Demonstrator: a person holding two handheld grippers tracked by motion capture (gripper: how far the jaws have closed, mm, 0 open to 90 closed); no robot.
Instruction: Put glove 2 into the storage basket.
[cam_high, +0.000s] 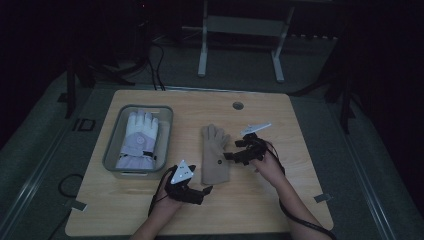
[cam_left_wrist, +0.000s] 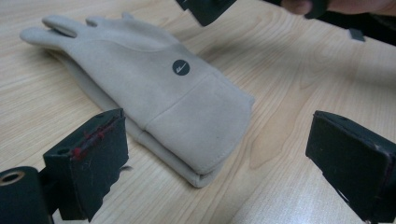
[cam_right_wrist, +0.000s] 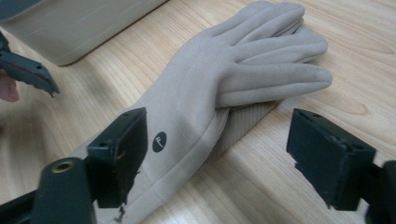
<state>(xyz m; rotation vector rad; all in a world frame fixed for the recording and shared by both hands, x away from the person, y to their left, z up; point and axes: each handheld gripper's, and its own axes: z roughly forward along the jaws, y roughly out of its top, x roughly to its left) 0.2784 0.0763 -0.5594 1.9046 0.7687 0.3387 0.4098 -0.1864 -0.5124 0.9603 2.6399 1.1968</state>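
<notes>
Beige glove pair, stacked flat mid-frame on my bench beside the bin; left claw and right claw flank it, gaping, empty, for pickup.

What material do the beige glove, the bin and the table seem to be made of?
Beige glove: probably soft suede-like or fleece fabric; matte, with stitched seams and a small round dark logo.
Bin: likely plastic; smooth grey walls with rounded corners.
Table: wood or wood-look laminate; pale, with visible grain lines.
</notes>
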